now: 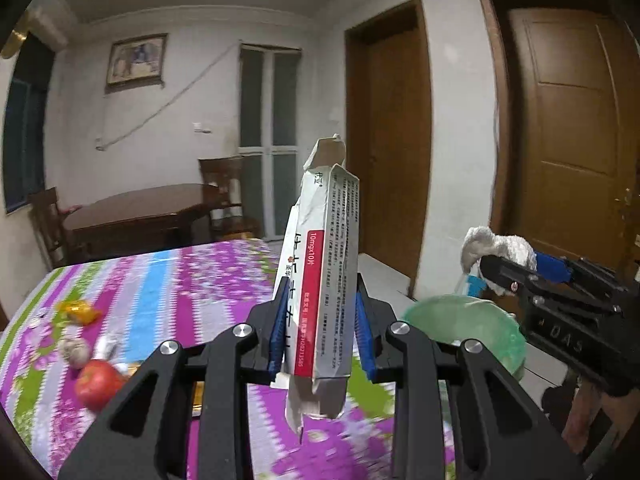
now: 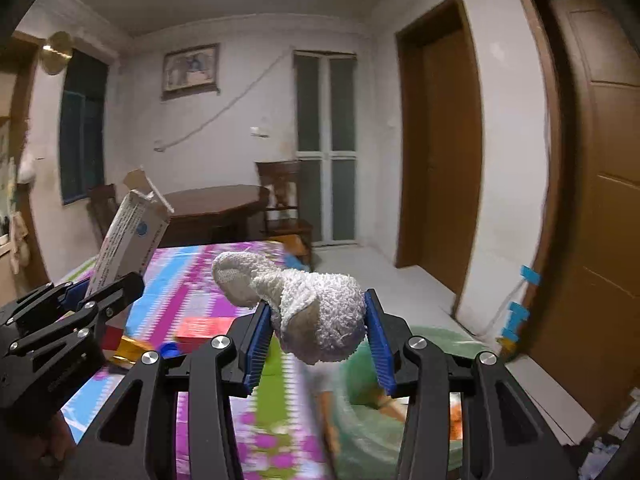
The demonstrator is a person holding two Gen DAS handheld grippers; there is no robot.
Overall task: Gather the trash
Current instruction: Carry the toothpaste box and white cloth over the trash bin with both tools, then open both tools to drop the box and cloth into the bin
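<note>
Right gripper (image 2: 316, 332) clamping white cloth (image 2: 320, 316), above striped table (image 2: 192, 280)

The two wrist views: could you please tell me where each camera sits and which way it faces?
Left wrist: on the left gripper, looking along its fingers over the striped table toward the doors; it clamps a medicine box; the right gripper shows at right.
Right wrist: on the right gripper, facing likewise, gripping a white cloth; the left gripper shows at left.
Shared: table, box, cloth, green bin.
</note>
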